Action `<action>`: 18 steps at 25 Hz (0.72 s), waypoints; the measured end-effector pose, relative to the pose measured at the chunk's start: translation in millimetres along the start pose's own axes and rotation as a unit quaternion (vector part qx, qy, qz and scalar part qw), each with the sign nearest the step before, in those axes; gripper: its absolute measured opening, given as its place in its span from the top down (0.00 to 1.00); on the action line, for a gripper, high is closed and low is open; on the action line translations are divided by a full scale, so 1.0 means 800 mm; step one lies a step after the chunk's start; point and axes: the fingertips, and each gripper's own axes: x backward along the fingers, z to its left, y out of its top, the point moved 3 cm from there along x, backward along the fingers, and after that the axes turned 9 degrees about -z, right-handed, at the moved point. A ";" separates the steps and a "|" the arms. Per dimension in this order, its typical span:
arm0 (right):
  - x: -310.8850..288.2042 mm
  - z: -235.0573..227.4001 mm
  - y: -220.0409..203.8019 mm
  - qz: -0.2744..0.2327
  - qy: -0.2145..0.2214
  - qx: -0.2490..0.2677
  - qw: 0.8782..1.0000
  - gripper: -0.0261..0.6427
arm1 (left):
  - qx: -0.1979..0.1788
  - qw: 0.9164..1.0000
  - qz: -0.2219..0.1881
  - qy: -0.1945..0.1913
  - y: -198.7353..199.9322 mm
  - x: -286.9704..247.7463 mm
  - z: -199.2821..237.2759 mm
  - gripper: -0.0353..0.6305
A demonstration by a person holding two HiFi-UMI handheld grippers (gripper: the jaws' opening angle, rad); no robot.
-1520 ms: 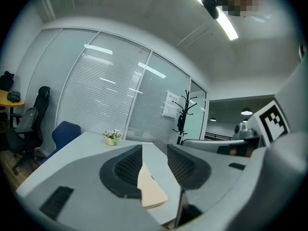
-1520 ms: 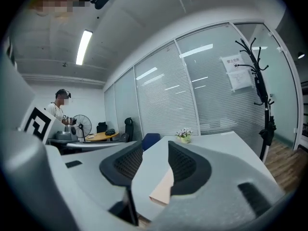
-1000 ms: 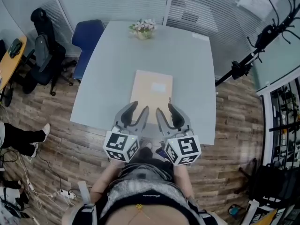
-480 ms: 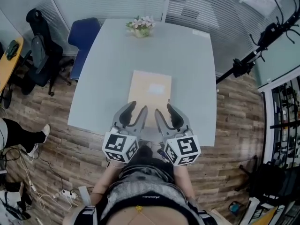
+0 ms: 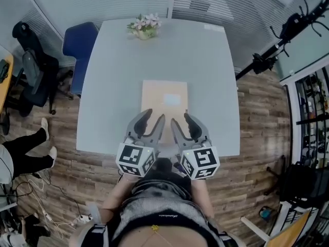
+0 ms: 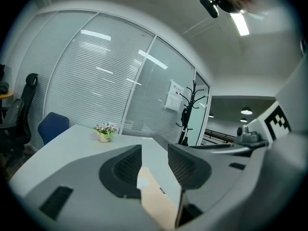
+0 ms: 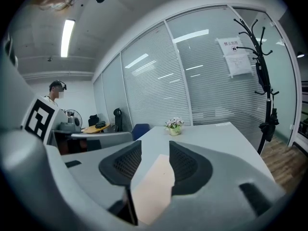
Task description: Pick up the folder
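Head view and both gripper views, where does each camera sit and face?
Head view: on the person's head, facing steeply down at table, folder, flowers; shows left claw, right claw, torso.
Left gripper view: on the left claw, facing along its open jaws across the table.
Right gripper view: likewise on the right claw.
Shared: all three show folder and flowers.

One table (image 5: 205,60), one folder (image 5: 164,99), one flower pot (image 5: 143,27), one blue chair (image 5: 77,45), one black chair (image 5: 31,60) and one coat stand (image 5: 272,55) are counted, along with two grippers, the left gripper (image 5: 153,118) and the right gripper (image 5: 182,120).
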 end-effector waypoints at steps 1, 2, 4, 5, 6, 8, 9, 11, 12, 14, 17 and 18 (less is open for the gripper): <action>-0.005 -0.002 -0.003 0.004 -0.004 0.003 1.000 0.69 | -0.001 1.000 0.006 -0.001 -0.003 -0.004 0.005 0.73; -0.009 -0.005 -0.007 0.009 -0.009 0.006 1.000 0.69 | -0.002 1.000 0.012 -0.003 -0.006 -0.007 0.009 0.73; -0.017 -0.010 -0.015 0.019 -0.018 0.009 1.000 0.69 | -0.002 1.000 0.021 -0.003 -0.013 -0.013 0.016 0.73; -0.021 -0.012 -0.020 0.024 -0.021 0.007 0.999 0.69 | -0.002 1.000 0.024 -0.003 -0.017 -0.016 0.019 0.73; -0.026 -0.014 -0.024 0.029 -0.024 0.006 0.999 0.69 | -0.003 1.000 0.026 -0.002 -0.020 -0.018 0.023 0.73; -0.034 -0.019 -0.036 0.042 -0.029 0.007 0.999 0.69 | -0.001 0.999 0.033 0.001 -0.028 -0.023 0.031 0.73; -0.037 -0.022 -0.044 0.048 -0.032 0.007 0.998 0.68 | 0.001 0.999 0.039 0.003 -0.034 -0.025 0.036 0.73; -0.043 -0.031 -0.060 0.063 -0.042 0.007 0.997 0.68 | 0.006 0.999 0.054 0.009 -0.048 -0.029 0.048 0.72; -0.045 -0.037 -0.069 0.071 -0.049 0.008 0.996 0.68 | 0.007 0.998 0.062 0.012 -0.056 -0.030 0.054 0.72; -0.049 -0.051 -0.088 0.089 -0.064 0.009 0.994 0.68 | 0.008 0.997 0.080 0.020 -0.073 -0.034 0.069 0.71; -0.052 -0.077 -0.121 0.120 -0.092 -0.001 0.988 0.68 | 0.015 0.992 0.119 0.035 -0.104 -0.037 0.091 0.70; -0.054 -0.086 -0.132 0.130 -0.102 -0.007 0.986 0.68 | 0.022 0.990 0.134 0.040 -0.116 -0.037 0.098 0.70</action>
